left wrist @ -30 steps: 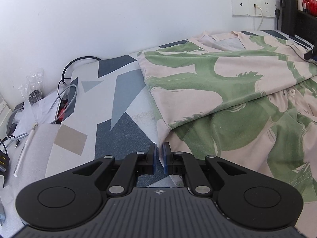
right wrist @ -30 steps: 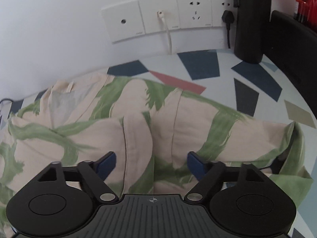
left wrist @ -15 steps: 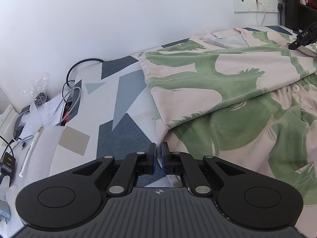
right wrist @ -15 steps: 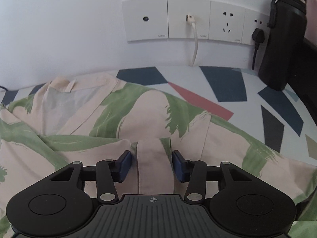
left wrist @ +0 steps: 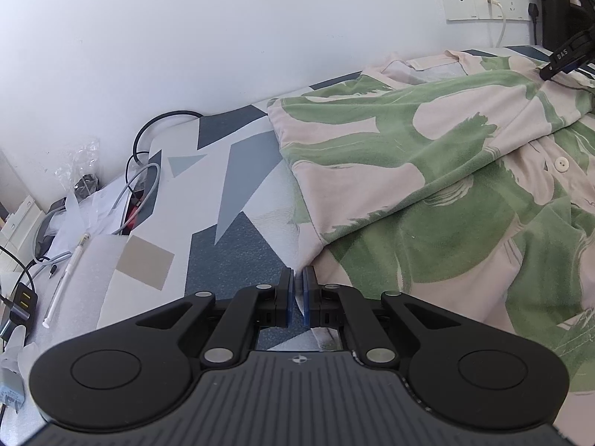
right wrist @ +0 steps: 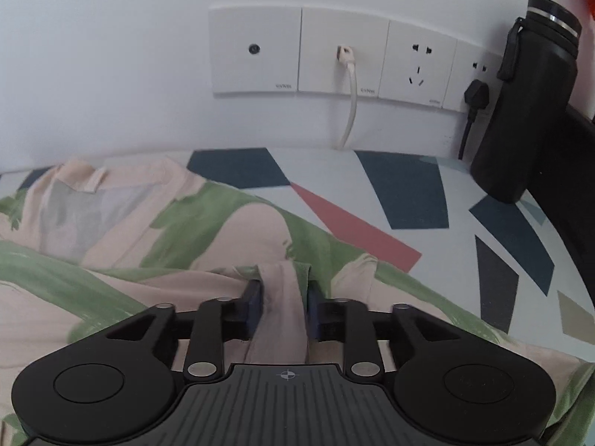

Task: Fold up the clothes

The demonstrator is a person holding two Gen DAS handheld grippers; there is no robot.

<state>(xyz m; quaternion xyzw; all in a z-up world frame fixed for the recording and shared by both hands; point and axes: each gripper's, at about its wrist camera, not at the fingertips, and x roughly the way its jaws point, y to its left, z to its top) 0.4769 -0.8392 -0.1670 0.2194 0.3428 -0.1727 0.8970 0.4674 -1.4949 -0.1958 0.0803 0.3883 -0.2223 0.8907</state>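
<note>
The right gripper point(right wrist: 284, 303) has travelled up the shirt point(left wrist: 427, 193) toward the collar; its jaws are opening, a bunched fold between the pads. The soft pink-and-green shirt lies rumpled on the geometric-print bedsheet point(left wrist: 230, 186). The left gripper point(left wrist: 297, 293) stays clamped on a thin edge at the shirt's hem.

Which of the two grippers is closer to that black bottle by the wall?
The right gripper. It sits at the shirt edge not far from the black bottle. The left gripper is at the shirt's opposite side, far from it.

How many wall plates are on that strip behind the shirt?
4: coax plate leftmost, next with the white cable, an empty socket, then the black plug's, partly behind the bottle.
</note>
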